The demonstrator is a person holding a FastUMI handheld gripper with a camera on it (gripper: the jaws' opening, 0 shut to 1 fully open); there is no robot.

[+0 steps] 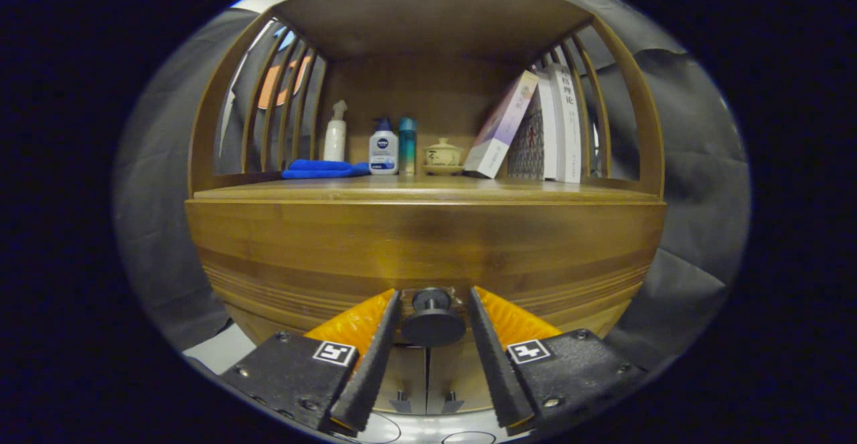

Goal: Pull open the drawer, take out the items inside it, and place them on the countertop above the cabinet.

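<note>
The wooden cabinet's drawer front (pixel 428 243) stands right before me and looks closed. Its round black knob (pixel 432 323) sits between my two black fingers. My gripper (pixel 435 291) is open, one finger (pixel 375 357) on each side of the knob, with thin gaps left to the knob's disc. The countertop (pixel 428 191) runs above the drawer front. The drawer's inside is hidden.
On the countertop stand a folded blue cloth (pixel 321 169), a white pump bottle (pixel 335 132), a white and blue lotion bottle (pixel 383 151), a teal can (pixel 407 146), a lidded ceramic cup (pixel 442 155) and leaning books (pixel 535 129). Curved wooden slats (pixel 281 96) close both sides.
</note>
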